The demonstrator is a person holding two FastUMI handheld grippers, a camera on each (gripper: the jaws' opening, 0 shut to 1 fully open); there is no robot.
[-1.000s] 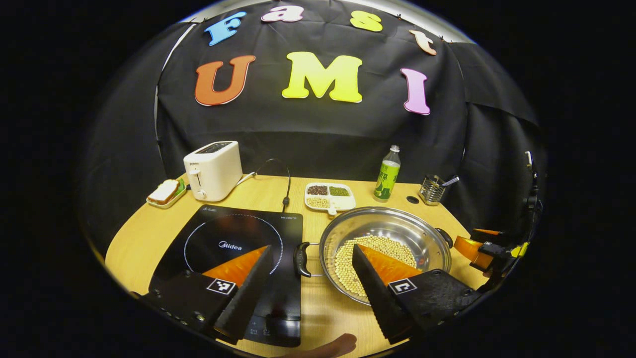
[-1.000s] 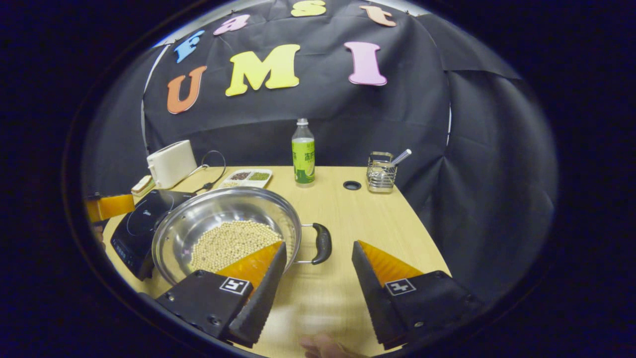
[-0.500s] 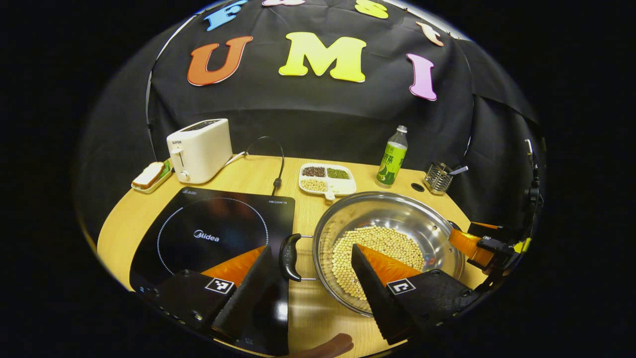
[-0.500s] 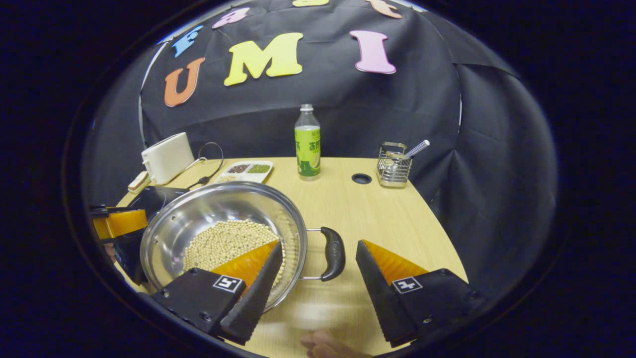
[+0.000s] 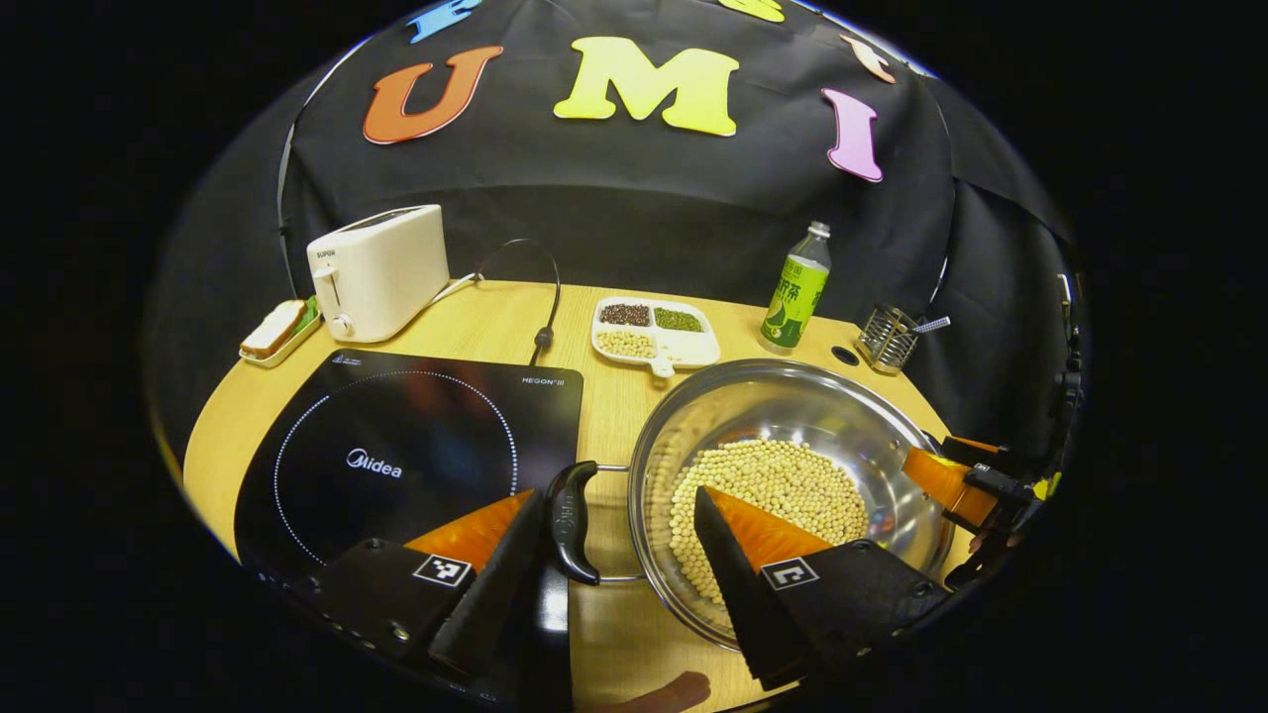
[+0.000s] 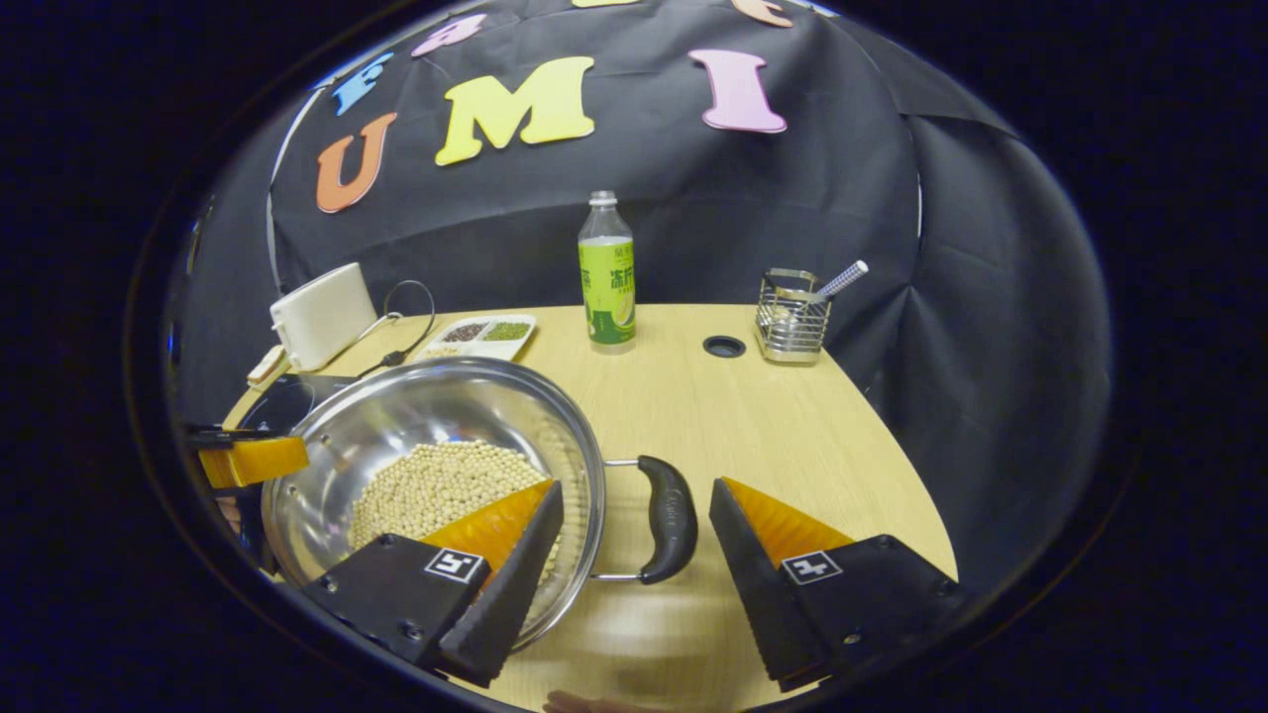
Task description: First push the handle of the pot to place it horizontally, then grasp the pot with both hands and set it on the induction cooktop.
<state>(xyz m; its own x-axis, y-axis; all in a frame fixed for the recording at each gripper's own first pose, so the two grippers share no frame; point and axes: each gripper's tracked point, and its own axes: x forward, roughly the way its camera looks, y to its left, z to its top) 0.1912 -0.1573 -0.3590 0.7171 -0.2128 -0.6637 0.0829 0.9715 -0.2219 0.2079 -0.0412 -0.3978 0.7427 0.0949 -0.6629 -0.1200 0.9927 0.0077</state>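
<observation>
Beside the cooktop (image 5: 396, 456), open jaws straddle pot handles (image 5: 570, 520).

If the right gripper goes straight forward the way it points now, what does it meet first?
Most likely the pot's black side handle. The right gripper is open, and the handle sits in the gap between its fingers, close ahead. How near it is, is hard to judge.

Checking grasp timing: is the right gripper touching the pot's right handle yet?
Apart. In the right gripper view the right gripper is open, straddling the black handle, with bare table visible between the handle and the outer finger; the inner finger overlaps the pot.
</observation>
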